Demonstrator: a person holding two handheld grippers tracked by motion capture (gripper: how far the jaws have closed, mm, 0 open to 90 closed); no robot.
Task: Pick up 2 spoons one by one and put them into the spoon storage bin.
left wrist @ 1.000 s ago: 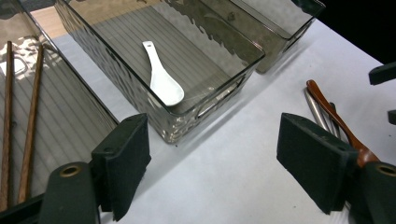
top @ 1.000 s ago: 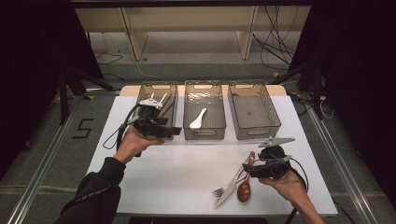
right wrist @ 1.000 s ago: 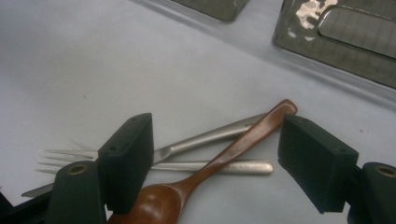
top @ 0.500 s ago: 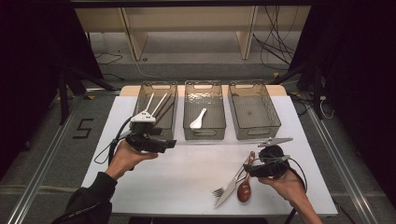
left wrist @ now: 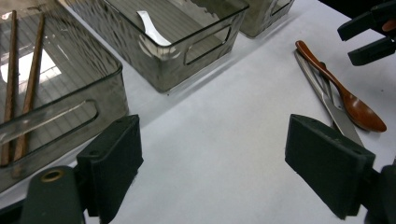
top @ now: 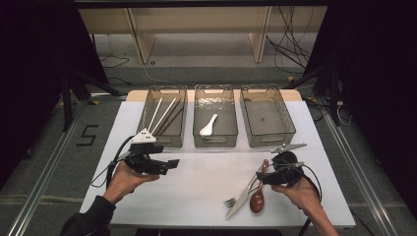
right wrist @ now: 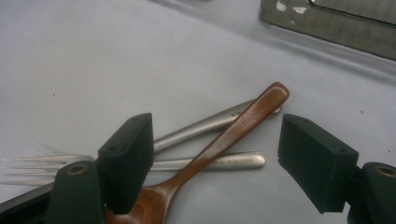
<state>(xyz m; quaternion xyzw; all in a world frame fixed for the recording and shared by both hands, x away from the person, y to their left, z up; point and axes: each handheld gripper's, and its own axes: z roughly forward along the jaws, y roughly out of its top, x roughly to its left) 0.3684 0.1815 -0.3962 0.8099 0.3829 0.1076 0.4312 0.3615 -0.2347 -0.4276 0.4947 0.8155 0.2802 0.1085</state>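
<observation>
Three utensils lay crossed under the right gripper [right wrist: 212,158], jaws apart astride the wooden spoon [right wrist: 219,140], pads not yet pressing. A clean pickup required closing on the spoon's handle alone, clear of the fork [top: 235,195] and knife [right wrist: 205,126]. The left gripper [left wrist: 212,163], having just been opening, held nothing. The left bin [top: 173,138] contained chopsticks [top: 164,115]; the middle bin [top: 216,140], a white spoon [top: 209,126]; the right bin [top: 268,138], nothing.

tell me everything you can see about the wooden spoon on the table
The wooden spoon is glossy reddish-brown wood with an oval bowl and a slim, straight, round-tipped handle. It lies flat on the white table near the person's right side, crossing over the handles of a steel fork and knife. The right gripper hovers over it, jaws open on either side of the handle, not pressing.
</observation>
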